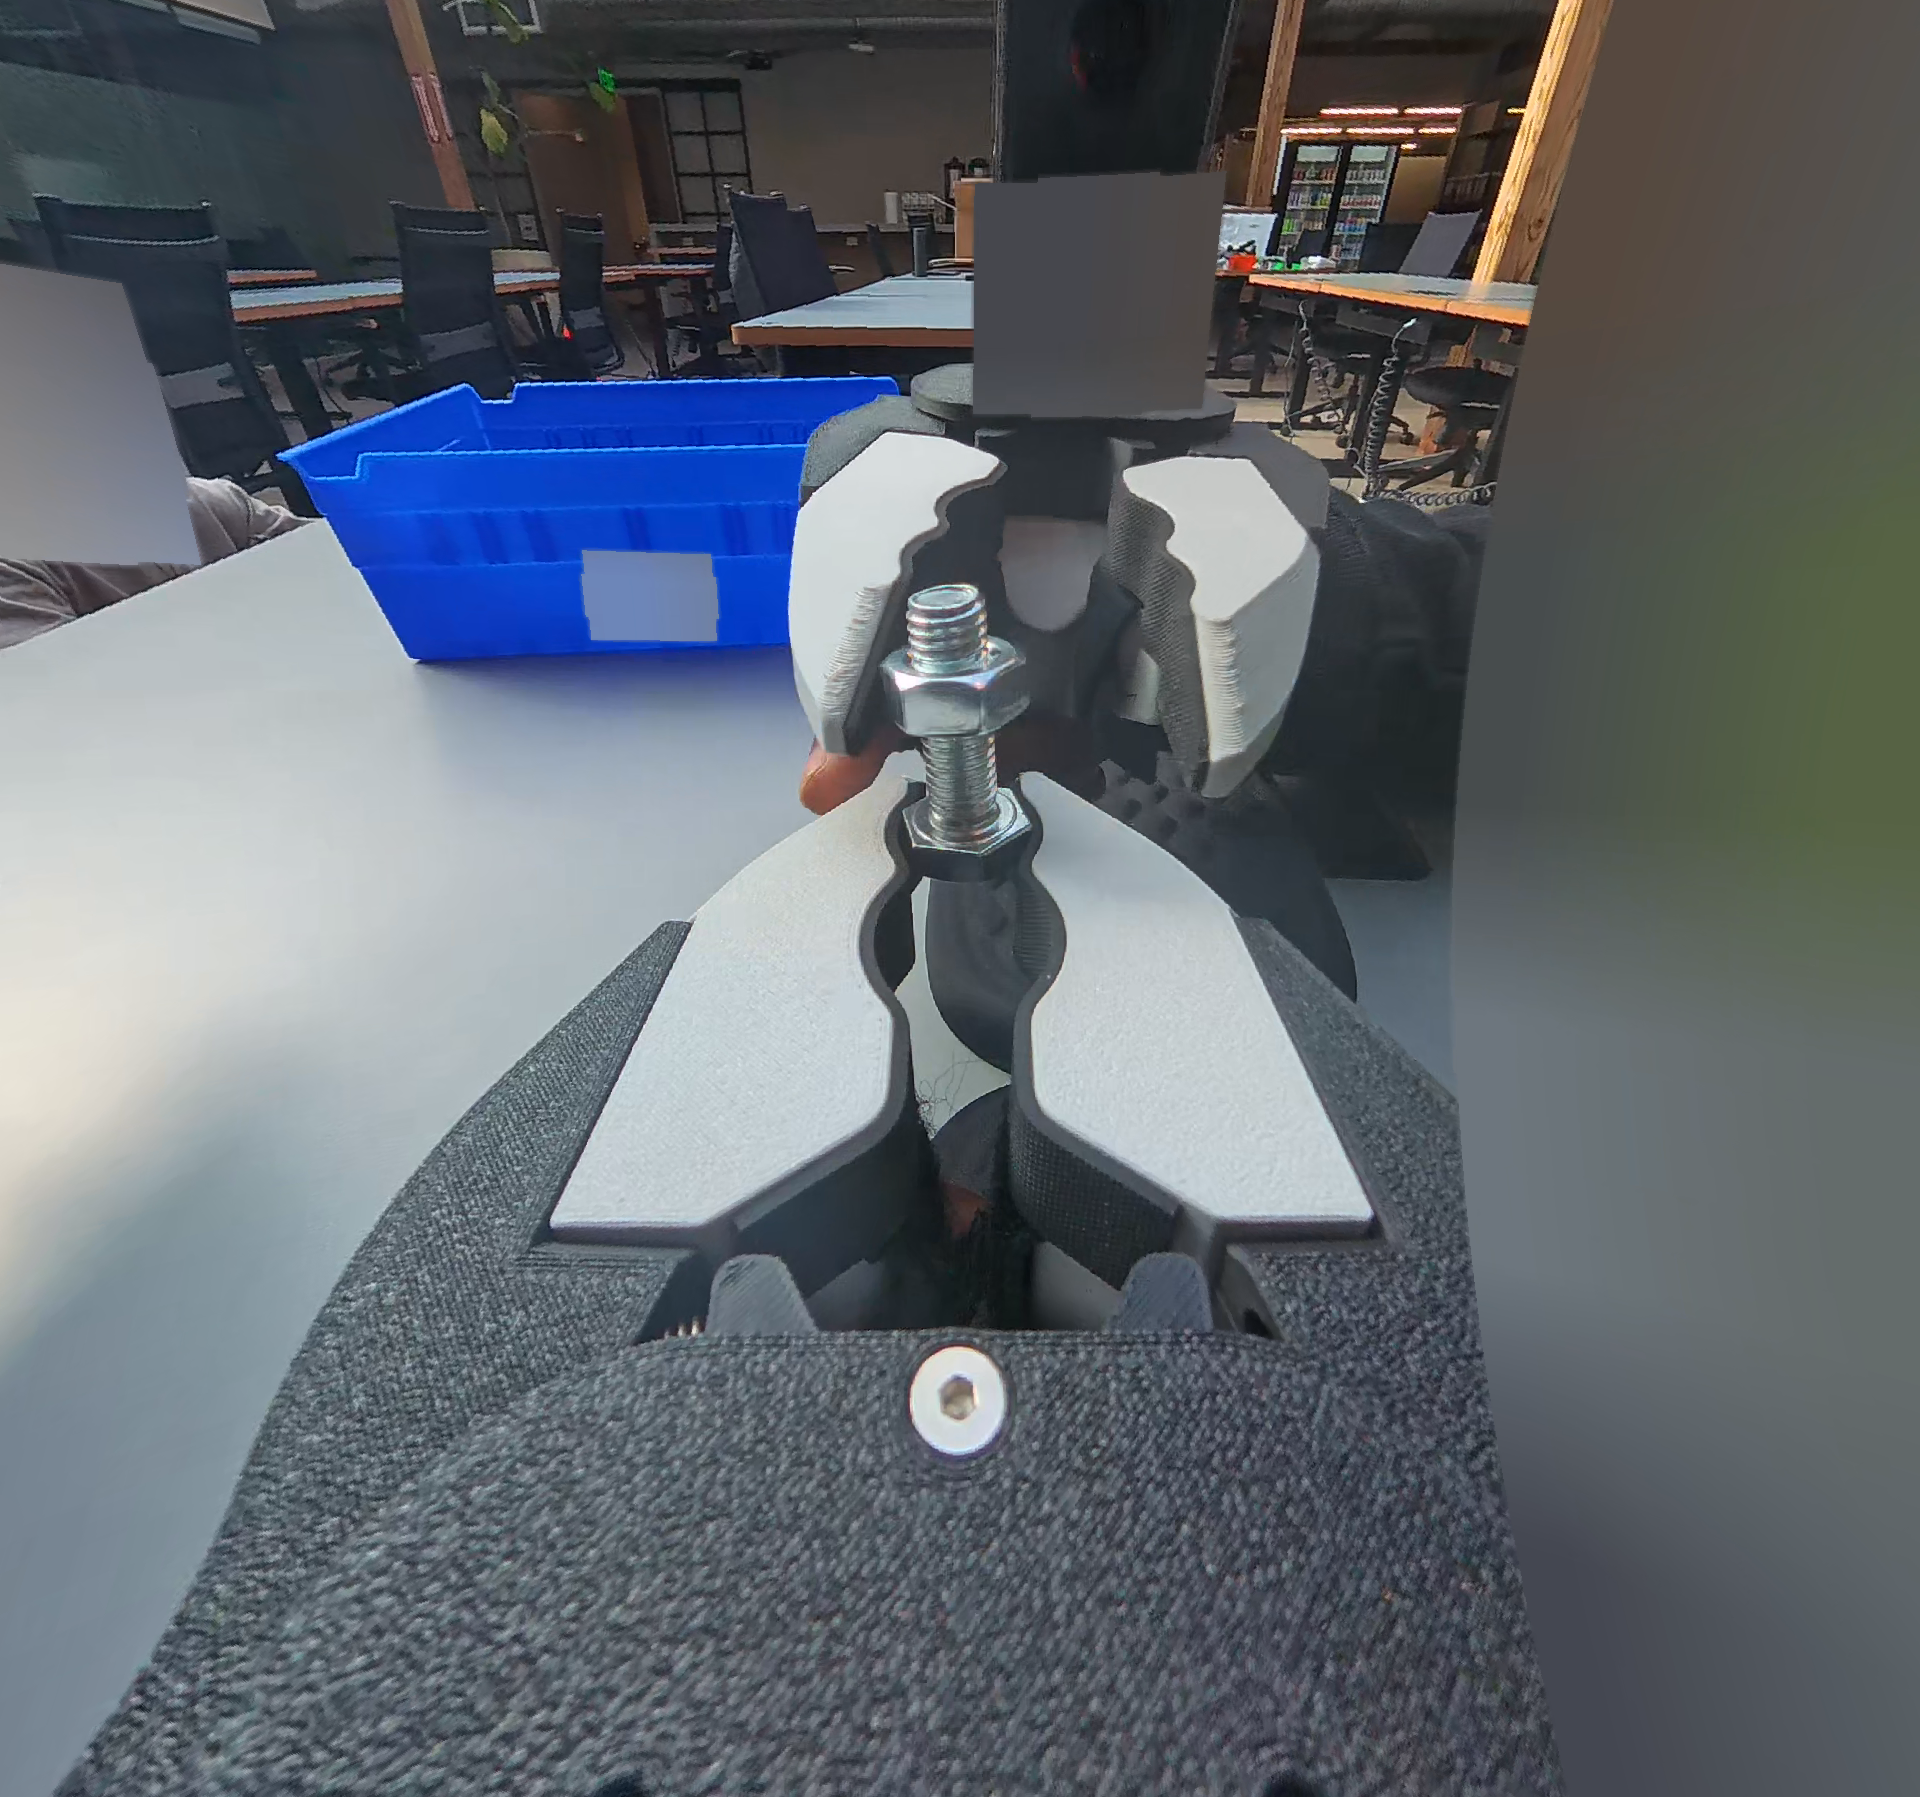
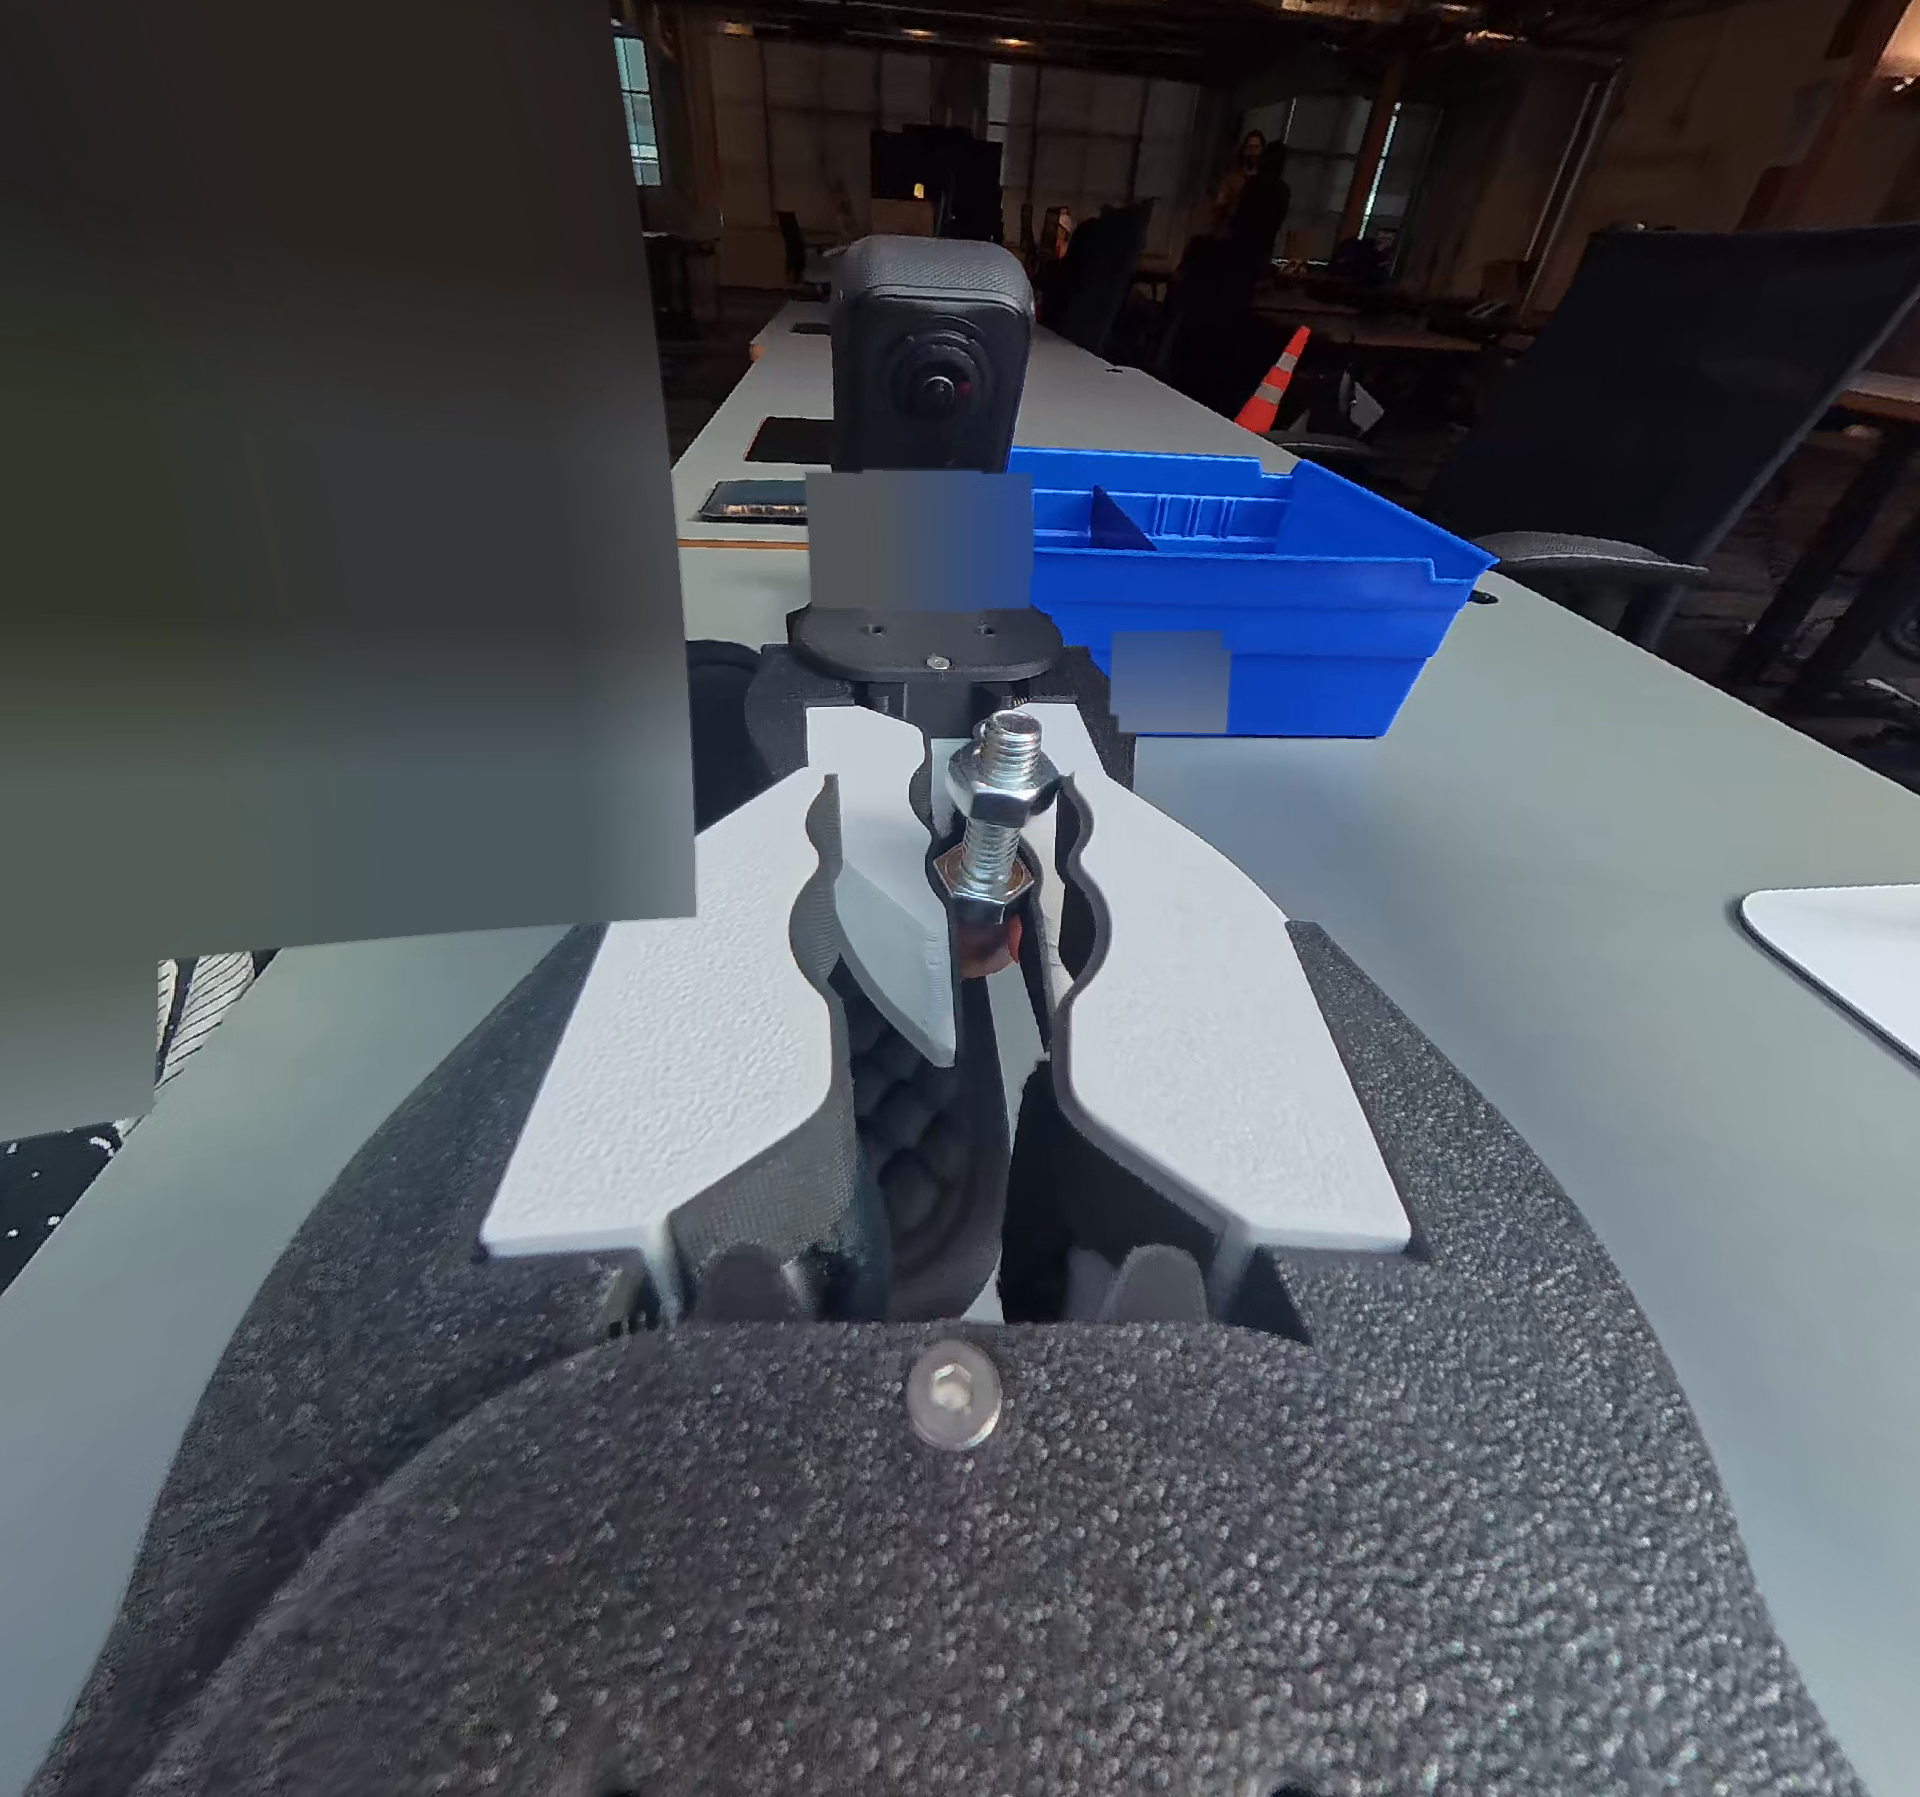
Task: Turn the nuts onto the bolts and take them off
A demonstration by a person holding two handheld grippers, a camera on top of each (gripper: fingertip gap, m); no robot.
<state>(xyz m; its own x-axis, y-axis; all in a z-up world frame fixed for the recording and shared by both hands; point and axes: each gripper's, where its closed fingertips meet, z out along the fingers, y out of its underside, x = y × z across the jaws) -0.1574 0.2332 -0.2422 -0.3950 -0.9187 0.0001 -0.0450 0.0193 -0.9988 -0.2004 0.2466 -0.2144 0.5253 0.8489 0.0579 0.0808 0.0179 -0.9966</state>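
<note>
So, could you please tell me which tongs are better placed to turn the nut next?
Right. The right tongs already sit around the silver hex nut, open, with one finger against it. The left tongs are clamped on the head of the silver threaded bolt, holding it upright.

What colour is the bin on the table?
Bright blue bin, clearest in the left wrist view.

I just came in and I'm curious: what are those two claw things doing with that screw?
A person holds two grippers. The left gripper clamps the bolt upright by its head. The right gripper is open around the nut, which sits partway down the thread. A blue bin stands behind.
</note>
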